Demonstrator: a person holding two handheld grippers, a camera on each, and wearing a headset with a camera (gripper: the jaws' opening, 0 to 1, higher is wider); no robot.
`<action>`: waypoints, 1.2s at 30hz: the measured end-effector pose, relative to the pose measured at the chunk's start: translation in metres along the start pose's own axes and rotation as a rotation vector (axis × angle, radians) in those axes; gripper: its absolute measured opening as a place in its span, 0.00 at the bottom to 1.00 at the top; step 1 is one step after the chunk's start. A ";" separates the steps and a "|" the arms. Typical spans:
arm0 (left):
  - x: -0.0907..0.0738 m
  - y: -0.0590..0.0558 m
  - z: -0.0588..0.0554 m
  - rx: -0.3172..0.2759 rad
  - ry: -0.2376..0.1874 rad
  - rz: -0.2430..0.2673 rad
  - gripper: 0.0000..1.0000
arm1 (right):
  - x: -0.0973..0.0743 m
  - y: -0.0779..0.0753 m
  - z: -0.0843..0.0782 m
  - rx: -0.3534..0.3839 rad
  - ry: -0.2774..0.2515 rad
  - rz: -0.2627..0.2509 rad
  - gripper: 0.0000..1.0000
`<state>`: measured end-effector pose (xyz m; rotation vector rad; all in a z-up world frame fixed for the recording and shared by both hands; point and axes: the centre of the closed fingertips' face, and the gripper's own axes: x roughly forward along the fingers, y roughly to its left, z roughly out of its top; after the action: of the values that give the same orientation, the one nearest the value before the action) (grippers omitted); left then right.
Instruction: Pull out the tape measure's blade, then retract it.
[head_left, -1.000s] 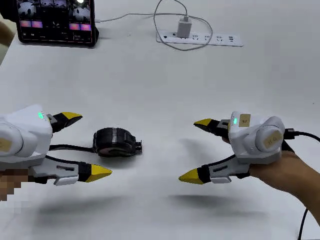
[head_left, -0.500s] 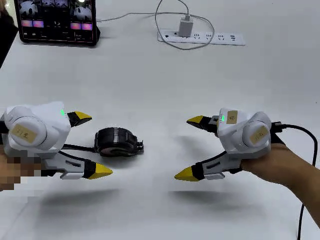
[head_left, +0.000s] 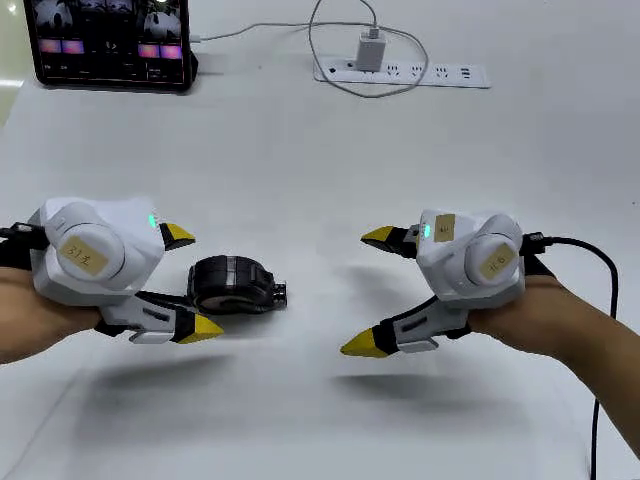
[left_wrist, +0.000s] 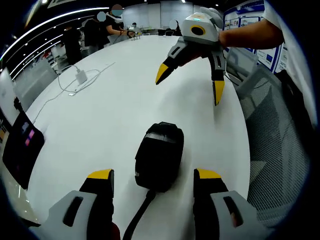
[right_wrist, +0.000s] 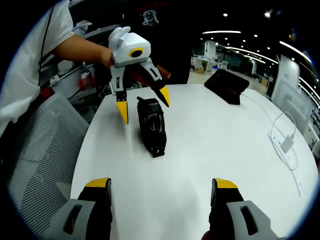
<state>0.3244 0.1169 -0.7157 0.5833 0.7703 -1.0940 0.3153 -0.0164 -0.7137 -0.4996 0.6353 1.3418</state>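
Worktop (head_left: 320, 150): smooth, matt white surface. Tape measure (head_left: 232, 285): black plastic casing, mostly matt, with a faintly glossy band. Left claw (head_left: 193, 282) and right claw (head_left: 366, 292): smooth white plastic shells (tips matt yellow).

Two claws (head_left: 195, 282) (head_left: 365, 292), one tape measure (head_left: 232, 284), one tablet (head_left: 110, 40), one power strip (head_left: 430, 75).

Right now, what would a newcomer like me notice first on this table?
Two white hand-held tools with yellow-tipped jaws, the left tool and right tool, face each other over the white table, both open. A black tape measure lies between the left tool's jaws; a lit tablet stands at the far left.
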 end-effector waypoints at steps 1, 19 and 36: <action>0.001 -0.001 0.000 0.008 0.004 -0.008 0.57 | 0.000 0.000 0.000 -0.001 0.000 0.000 0.80; 0.010 -0.004 0.002 0.050 0.030 -0.061 0.31 | 0.010 0.005 0.006 -0.010 -0.010 0.027 0.80; 0.011 -0.003 -0.001 0.048 0.048 -0.064 0.28 | 0.020 0.006 0.013 -0.017 -0.021 0.051 0.79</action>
<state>0.3240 0.1110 -0.7250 0.6310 0.8101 -1.1632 0.3130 0.0081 -0.7172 -0.4856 0.6238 1.4003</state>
